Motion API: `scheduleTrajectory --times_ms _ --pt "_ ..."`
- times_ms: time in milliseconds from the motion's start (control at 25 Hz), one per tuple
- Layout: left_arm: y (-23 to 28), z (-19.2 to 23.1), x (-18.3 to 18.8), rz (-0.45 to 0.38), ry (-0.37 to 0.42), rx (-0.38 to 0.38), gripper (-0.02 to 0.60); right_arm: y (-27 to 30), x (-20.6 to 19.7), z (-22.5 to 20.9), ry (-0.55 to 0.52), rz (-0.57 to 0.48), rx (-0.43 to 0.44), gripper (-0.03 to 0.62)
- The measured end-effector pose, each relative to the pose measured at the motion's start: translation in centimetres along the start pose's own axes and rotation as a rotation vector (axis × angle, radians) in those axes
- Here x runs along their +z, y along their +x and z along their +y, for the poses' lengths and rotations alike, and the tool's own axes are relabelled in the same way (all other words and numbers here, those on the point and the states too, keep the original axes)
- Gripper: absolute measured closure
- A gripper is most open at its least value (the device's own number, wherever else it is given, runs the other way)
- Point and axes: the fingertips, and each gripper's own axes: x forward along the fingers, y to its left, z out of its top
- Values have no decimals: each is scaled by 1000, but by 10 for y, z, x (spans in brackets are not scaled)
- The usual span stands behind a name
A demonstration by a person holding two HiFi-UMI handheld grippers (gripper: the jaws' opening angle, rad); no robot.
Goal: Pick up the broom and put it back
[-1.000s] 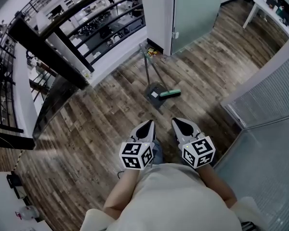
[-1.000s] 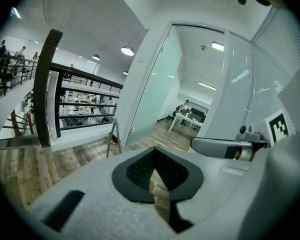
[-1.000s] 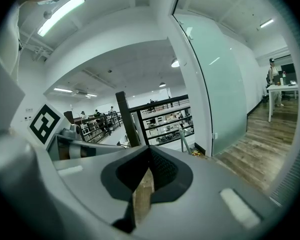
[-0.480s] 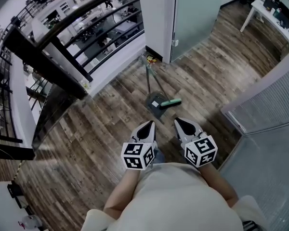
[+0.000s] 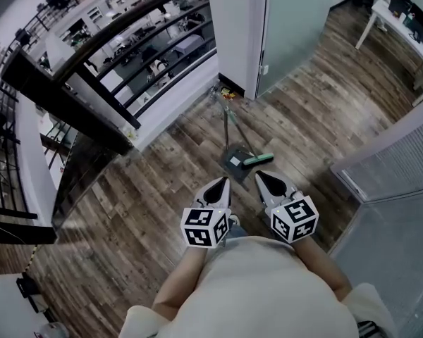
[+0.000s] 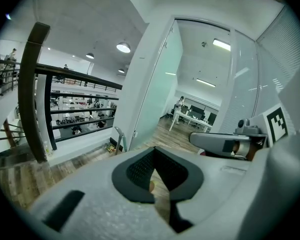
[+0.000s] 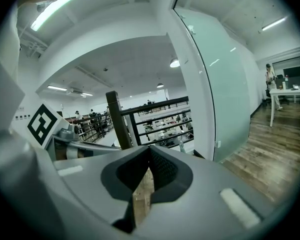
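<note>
In the head view a broom with a green head [image 5: 257, 159] lies on the wood floor. Its thin handle [image 5: 228, 122] runs back toward the foot of the white pillar. A dark grey dustpan [image 5: 235, 162] sits right beside the broom head. My left gripper [image 5: 217, 184] and right gripper [image 5: 263, 180] are held side by side just short of them, both pointing at them, both shut and empty. In the left gripper view the left gripper [image 6: 153, 150] has its jaws together, and a metal handle [image 6: 119, 138] stands ahead. The right gripper [image 7: 150, 149] looks the same in its own view.
A black railing [image 5: 102, 76] runs along the left over a drop to a lower floor. A white pillar [image 5: 234, 27] and a frosted glass door [image 5: 296, 16] stand ahead. A glass partition [image 5: 398, 153] closes the right side. A white table [image 5: 398, 16] stands far right.
The person has walked forward: the broom and dustpan now lie closer to both grippers in the head view. Both grippers stay shut and side by side.
</note>
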Motion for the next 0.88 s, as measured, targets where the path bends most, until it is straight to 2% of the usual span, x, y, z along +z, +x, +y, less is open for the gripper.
scheduleTrajectory --times_ms 560,880 --pt "38 66 25 19 -11 -20 577 74 9 -12 16 14 -21 588" --pt "50 83 24 33 -34 -29 577 84 9 -25 15 27 -59 588"
